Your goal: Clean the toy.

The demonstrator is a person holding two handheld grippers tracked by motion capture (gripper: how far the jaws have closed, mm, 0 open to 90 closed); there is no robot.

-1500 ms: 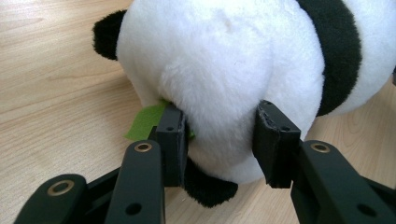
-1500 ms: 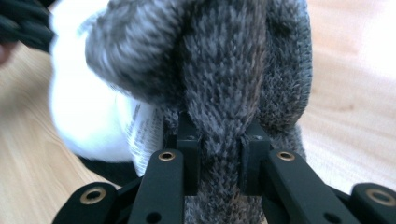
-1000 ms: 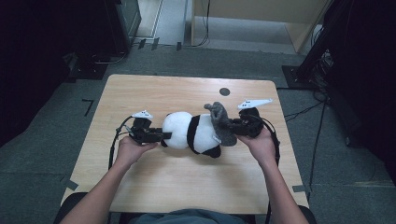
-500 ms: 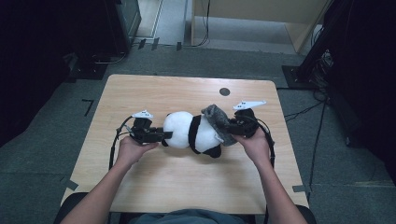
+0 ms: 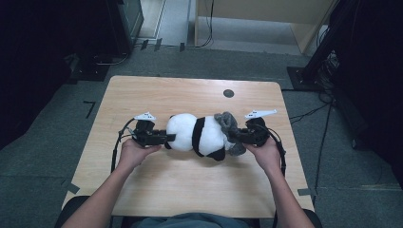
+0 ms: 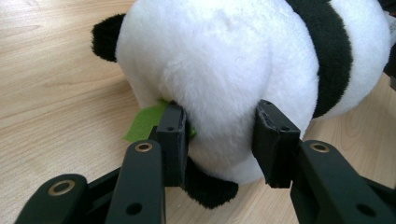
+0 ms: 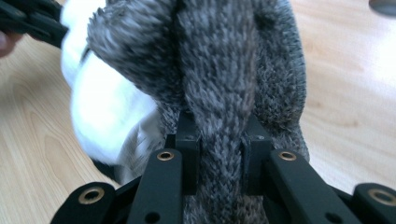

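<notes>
I have the plush panda [image 5: 197,135] lying mid-tabletop [image 5: 190,95]. My left gripper [image 5: 159,138] pinches its white end; my right gripper [image 5: 237,137] is clamped on the grey knit hat [image 5: 227,122] at its right end.

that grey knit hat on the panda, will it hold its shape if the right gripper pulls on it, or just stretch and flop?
Probably floppy: the grey knit hat bunches into a fold where the right gripper pinches it. Likely stretchy and light, since it is a fuzzy knit that sags around the plush panda. It should not slip easily; the pile looks grippy.
</notes>
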